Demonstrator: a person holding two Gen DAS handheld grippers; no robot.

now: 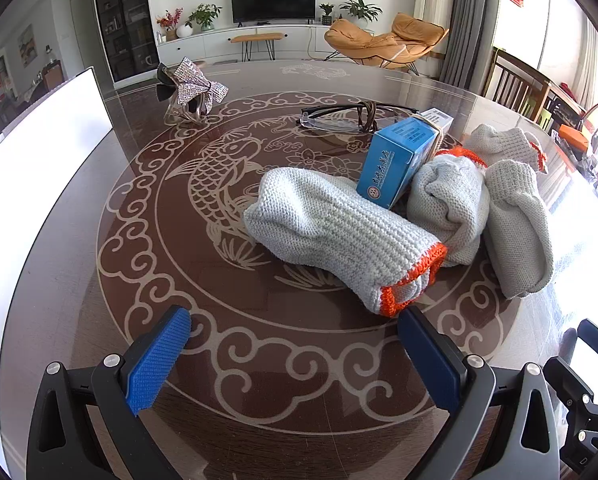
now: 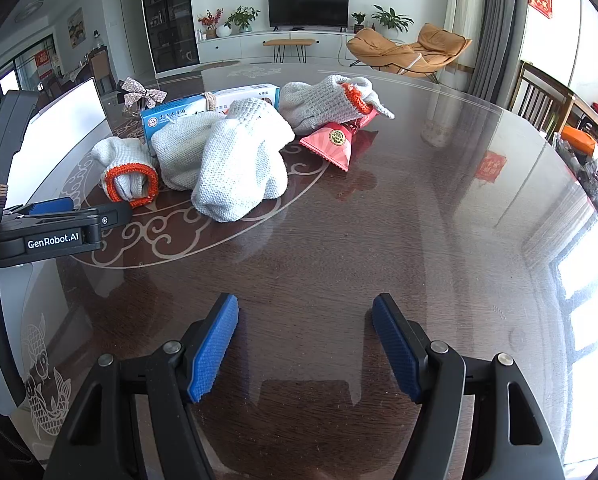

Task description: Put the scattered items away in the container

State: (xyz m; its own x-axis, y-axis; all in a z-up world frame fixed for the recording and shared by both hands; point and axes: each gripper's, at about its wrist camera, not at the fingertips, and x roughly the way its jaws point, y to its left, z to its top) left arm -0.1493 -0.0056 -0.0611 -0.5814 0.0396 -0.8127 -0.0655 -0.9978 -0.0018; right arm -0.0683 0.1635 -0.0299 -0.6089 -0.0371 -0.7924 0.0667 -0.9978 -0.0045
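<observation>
Both grippers hover over the table with jaws wide apart and nothing between them.

We see the left gripper (image 1: 295,332) facing the orange cuff of the nearest knitted glove (image 1: 339,232); the right gripper (image 2: 305,336) sits above bare table (image 2: 419,220). Further gloves (image 2: 235,160) lie heaped against a blue box (image 1: 399,160), with glasses (image 1: 355,118) behind it, a red packet (image 2: 335,144) under one glove, and a sequin bow clip (image 1: 195,84) well apart. The white container (image 1: 47,148) stands at far left.
</observation>
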